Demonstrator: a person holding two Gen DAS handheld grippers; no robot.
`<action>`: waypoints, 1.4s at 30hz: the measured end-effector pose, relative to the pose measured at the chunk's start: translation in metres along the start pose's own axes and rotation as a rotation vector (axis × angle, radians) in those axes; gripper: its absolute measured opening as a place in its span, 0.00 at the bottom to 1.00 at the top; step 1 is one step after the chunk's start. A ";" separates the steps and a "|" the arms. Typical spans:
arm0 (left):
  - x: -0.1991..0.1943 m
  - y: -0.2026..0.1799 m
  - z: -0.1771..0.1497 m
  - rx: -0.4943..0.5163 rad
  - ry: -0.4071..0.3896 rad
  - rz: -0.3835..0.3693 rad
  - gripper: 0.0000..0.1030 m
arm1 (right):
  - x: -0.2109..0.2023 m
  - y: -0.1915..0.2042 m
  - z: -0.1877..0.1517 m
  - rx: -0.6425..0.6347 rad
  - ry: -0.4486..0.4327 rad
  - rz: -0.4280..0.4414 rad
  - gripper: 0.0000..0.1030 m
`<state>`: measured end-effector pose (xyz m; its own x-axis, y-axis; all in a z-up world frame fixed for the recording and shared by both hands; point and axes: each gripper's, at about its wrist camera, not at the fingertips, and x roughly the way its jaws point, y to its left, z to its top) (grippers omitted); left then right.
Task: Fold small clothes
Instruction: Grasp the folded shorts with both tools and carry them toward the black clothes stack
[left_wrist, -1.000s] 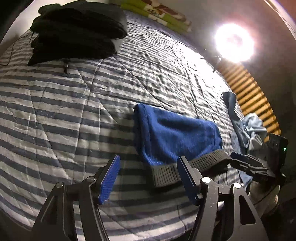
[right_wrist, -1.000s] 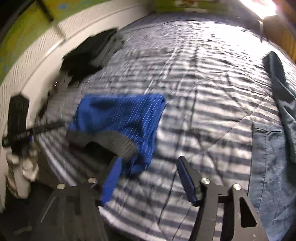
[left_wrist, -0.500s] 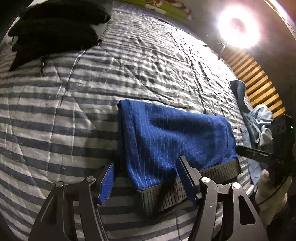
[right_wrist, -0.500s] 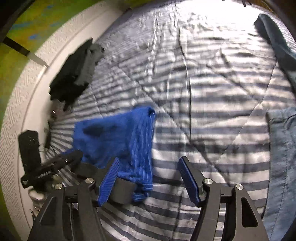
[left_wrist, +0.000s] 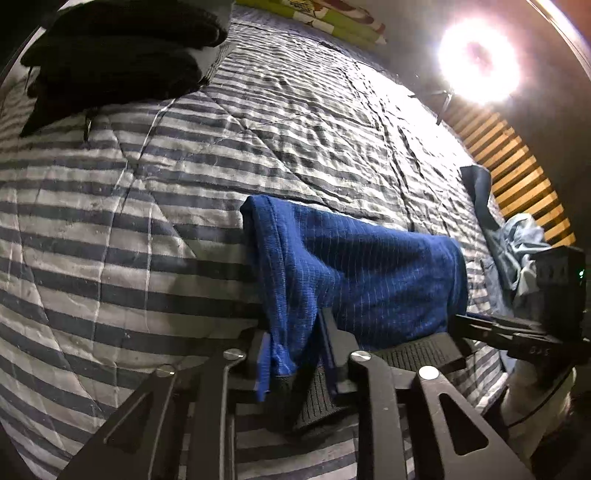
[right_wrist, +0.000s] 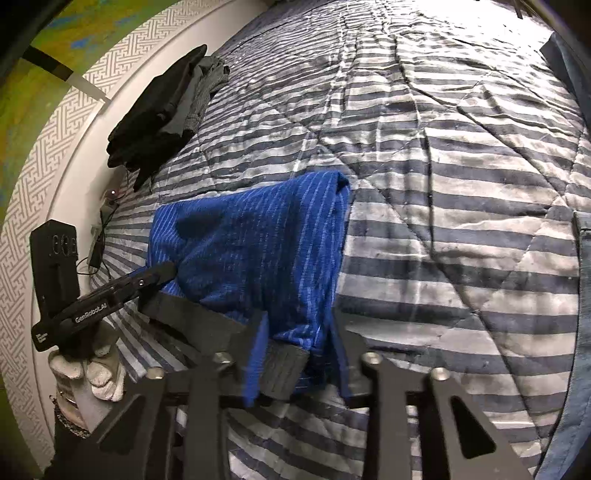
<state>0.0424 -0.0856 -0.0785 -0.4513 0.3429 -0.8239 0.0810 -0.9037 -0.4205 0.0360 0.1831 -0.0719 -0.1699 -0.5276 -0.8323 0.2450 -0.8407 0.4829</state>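
Note:
A blue pinstriped pair of briefs (left_wrist: 369, 266) (right_wrist: 258, 251) with a grey waistband (left_wrist: 417, 354) (right_wrist: 199, 317) lies folded on the striped quilt (left_wrist: 110, 221), waistband toward me. My left gripper (left_wrist: 293, 354) is shut on the near left corner of the briefs, with blue cloth bunched between its pads. My right gripper (right_wrist: 297, 350) is shut on the near right corner, waistband and cloth between its fingers. Each gripper shows in the other's view: the right gripper (left_wrist: 480, 325), and the left gripper (right_wrist: 147, 277) held by a gloved hand (right_wrist: 92, 369).
A stack of folded black clothes (left_wrist: 118, 55) (right_wrist: 159, 114) sits at the far left of the bed. Denim and pale blue clothes (left_wrist: 517, 251) (right_wrist: 583, 295) lie at the right edge. A bright lamp (left_wrist: 480, 62) and wooden slats (left_wrist: 517, 177) stand beyond.
Both grippers moved forward onto the near edge of the briefs and went from open to shut on its two corners.

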 end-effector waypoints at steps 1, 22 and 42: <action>-0.001 -0.001 -0.001 0.001 -0.004 -0.001 0.17 | -0.002 0.001 0.000 0.001 -0.006 0.000 0.19; -0.118 -0.002 0.034 0.029 -0.250 0.009 0.14 | -0.077 0.097 0.040 -0.200 -0.211 0.027 0.09; -0.187 0.092 0.268 0.013 -0.436 0.311 0.13 | -0.010 0.217 0.245 -0.281 -0.424 0.113 0.09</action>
<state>-0.1037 -0.3016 0.1384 -0.7355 -0.0771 -0.6732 0.2595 -0.9498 -0.1747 -0.1434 -0.0240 0.1075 -0.4853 -0.6648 -0.5679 0.5206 -0.7416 0.4232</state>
